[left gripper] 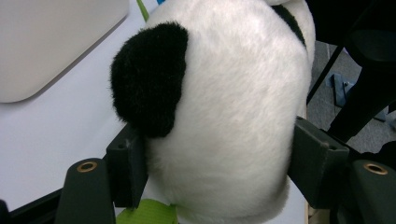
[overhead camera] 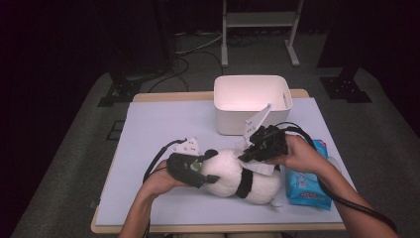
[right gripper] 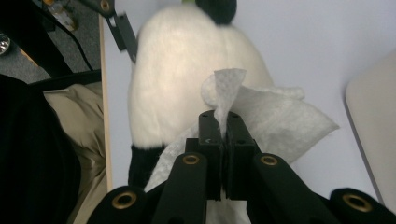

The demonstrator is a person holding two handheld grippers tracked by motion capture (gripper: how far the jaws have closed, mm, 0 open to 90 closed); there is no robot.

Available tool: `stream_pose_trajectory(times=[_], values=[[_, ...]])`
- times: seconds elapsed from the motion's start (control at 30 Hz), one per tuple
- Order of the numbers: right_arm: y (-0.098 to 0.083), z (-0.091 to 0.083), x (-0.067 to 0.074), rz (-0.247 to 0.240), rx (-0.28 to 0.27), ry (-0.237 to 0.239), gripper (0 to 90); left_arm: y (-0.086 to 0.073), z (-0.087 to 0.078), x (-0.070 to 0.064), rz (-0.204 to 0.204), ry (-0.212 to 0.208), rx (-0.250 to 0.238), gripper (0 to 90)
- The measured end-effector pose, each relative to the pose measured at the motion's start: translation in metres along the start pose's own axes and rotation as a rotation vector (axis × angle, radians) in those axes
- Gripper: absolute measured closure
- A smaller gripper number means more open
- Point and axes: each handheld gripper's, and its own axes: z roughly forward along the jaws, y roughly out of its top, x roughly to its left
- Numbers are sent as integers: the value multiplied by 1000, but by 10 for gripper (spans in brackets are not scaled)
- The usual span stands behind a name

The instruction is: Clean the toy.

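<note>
A black-and-white plush panda (overhead camera: 237,177) lies on its side on the pale table (overhead camera: 163,124). My left gripper (overhead camera: 210,177) is shut on its head, and the pads (left gripper: 127,168) press into the white fur below a black ear (left gripper: 149,79). My right gripper (overhead camera: 243,154) hovers over the panda's body, shut on a white wet wipe (right gripper: 261,112) whose sheet drapes onto the white fur (right gripper: 187,65). The wipe's edge sticks up between the closed jaws. In the right gripper view, one jaw of the left gripper (right gripper: 123,28) shows at the panda's far end.
A white rectangular bin (overhead camera: 251,101) stands behind the panda, near the table's far edge. A blue pack of wet wipes (overhead camera: 308,181) lies at the right beside the panda. Cables trail from both grippers toward the front edge.
</note>
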Motion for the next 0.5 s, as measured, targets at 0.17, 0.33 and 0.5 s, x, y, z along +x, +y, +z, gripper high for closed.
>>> stream_pose_trajectory(times=[0.17, 0.33, 0.5], values=[[-12, -3, -2, 23, -1, -2, 869, 0, 0, 0, 0, -1, -1, 304], [-23, -10, -6, 45, -17, -16, 869, -1, 0, 0, -3, -2, 1, 304], [-37, -18, -13, 82, -33, -33, 869, -2, 0, 1, -5, -2, 2, 304]])
